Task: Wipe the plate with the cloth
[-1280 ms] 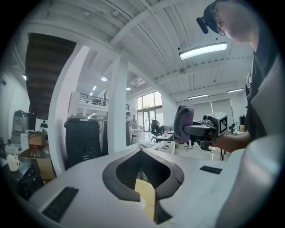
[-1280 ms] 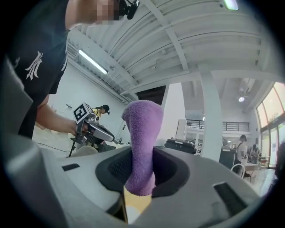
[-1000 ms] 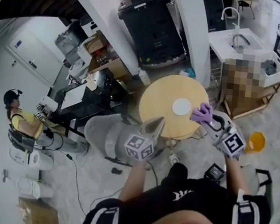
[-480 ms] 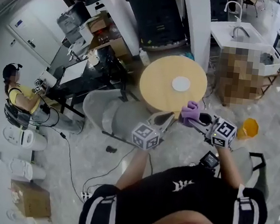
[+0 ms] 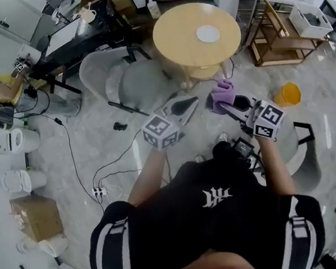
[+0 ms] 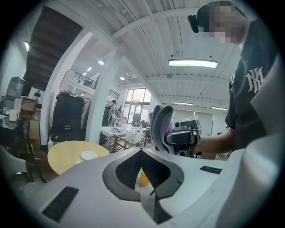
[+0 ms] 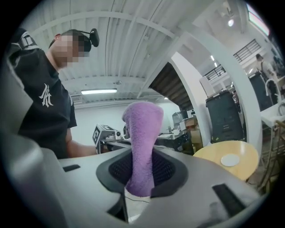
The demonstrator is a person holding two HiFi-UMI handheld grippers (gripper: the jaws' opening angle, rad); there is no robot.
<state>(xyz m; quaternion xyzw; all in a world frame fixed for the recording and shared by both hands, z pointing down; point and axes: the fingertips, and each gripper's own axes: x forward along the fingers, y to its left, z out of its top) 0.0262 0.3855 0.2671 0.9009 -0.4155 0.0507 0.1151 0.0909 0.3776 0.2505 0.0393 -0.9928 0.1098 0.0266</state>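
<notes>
White and small, the plate [image 5: 208,33] lies bare near the middle of the round wooden worktop [image 5: 172,41], at twelve o'clock of both grippers and well apart from them; the purple cloth [image 5: 222,97] is pinched in the jaws of the right gripper [image 5: 228,104], the left gripper [image 5: 181,107] has its jaws pressed together on nothing.

Likely risks: the cloth is nipped by one narrow fold, so dragging could pull it free; the unheld plate could skate across the smooth wood toward the edge.

Only the right gripper view shows how little cloth is caught; only the head view shows the gap to the worktop and an orange bucket [image 5: 288,93] at three o'clock.
</notes>
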